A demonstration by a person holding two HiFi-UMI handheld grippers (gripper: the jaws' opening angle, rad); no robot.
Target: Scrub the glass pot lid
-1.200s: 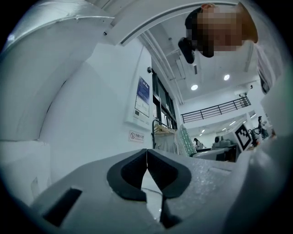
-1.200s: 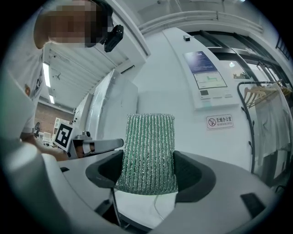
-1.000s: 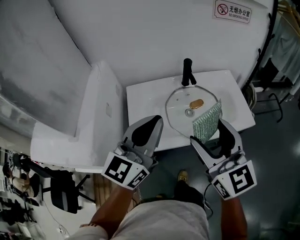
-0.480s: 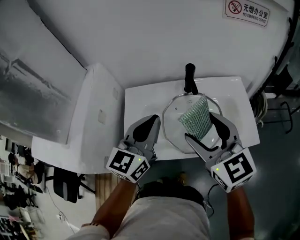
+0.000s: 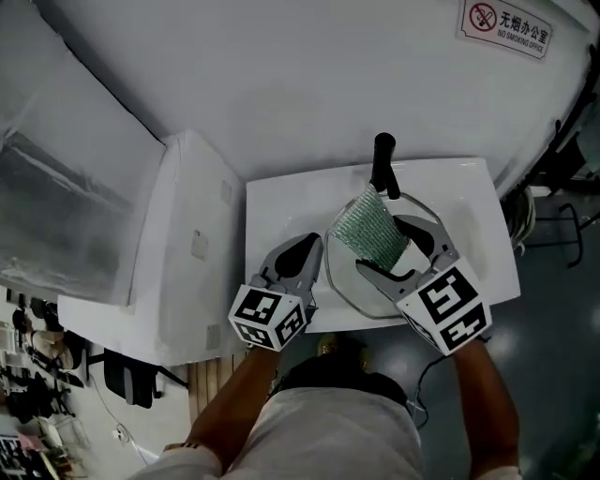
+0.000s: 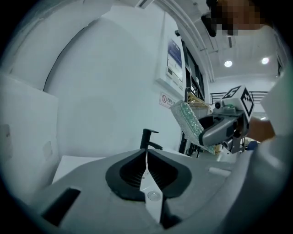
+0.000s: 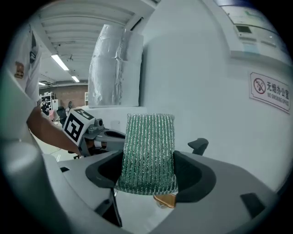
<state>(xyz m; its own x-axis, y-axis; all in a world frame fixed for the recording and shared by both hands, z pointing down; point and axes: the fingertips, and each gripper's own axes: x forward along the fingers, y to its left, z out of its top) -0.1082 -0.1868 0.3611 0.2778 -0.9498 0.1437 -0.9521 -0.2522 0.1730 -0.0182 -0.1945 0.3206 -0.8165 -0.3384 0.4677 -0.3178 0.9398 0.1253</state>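
Note:
A round glass pot lid (image 5: 339, 272) lies in the basin of the white sink (image 5: 281, 202), largely covered by my right gripper. My right gripper (image 5: 389, 246) is shut on a green scrub pad (image 5: 370, 230) and holds it upright over the lid, near the black faucet (image 5: 384, 164). In the right gripper view the pad (image 7: 149, 153) fills the gap between the jaws, and the lid's gold knob (image 7: 165, 200) peeks out below it. My left gripper (image 5: 298, 253) hovers over the sink's front left part, jaws shut with nothing in them (image 6: 146, 157).
A white plastic-wrapped unit (image 5: 178, 244) stands against the sink's left side. A white wall rises behind the faucet, with a no-smoking sign (image 5: 506, 28) at the upper right. Dark floor lies right of the sink.
My right gripper has carried the scrub pad forward and left, from the lid's right front edge to over the lid near the faucet. The left gripper has barely moved.

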